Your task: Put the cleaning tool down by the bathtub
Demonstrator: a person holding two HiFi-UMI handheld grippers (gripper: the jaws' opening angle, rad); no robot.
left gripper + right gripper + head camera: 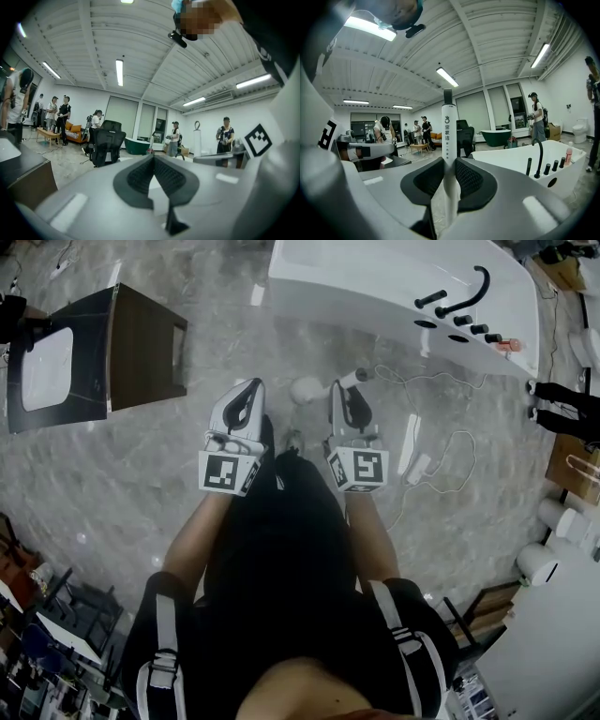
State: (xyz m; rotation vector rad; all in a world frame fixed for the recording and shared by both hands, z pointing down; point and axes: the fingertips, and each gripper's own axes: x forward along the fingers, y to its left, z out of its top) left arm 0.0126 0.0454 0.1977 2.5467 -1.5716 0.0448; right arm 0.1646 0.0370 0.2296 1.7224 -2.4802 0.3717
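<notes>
On the far left of the floor [112,474] stands a dark cabinet [141,348] with a white basin, well apart from the task. Next comes the left hand-held gripper [248,395], which carries nothing, its pads meeting at the tips. To its right, the right hand-held gripper [345,395] is clamped on the white handle of the cleaning tool [448,136], so the tool is in the air in front of the person, not yet on the floor. Farthest right lies the white bathtub [375,277] with its black faucet [476,287], near but not touching.

The carry looks nearly done and the set-down has yet to come. The next move calls for lowering the tool to bare floor just beside the tub wall, clear of the white cable [450,442], then parting the jaws.

The tool's long axis appears close to upright, crosswise to the jaws, with the dark tip up toward the ceiling. A round white end left of the jaws seems to be its head, lower down.
</notes>
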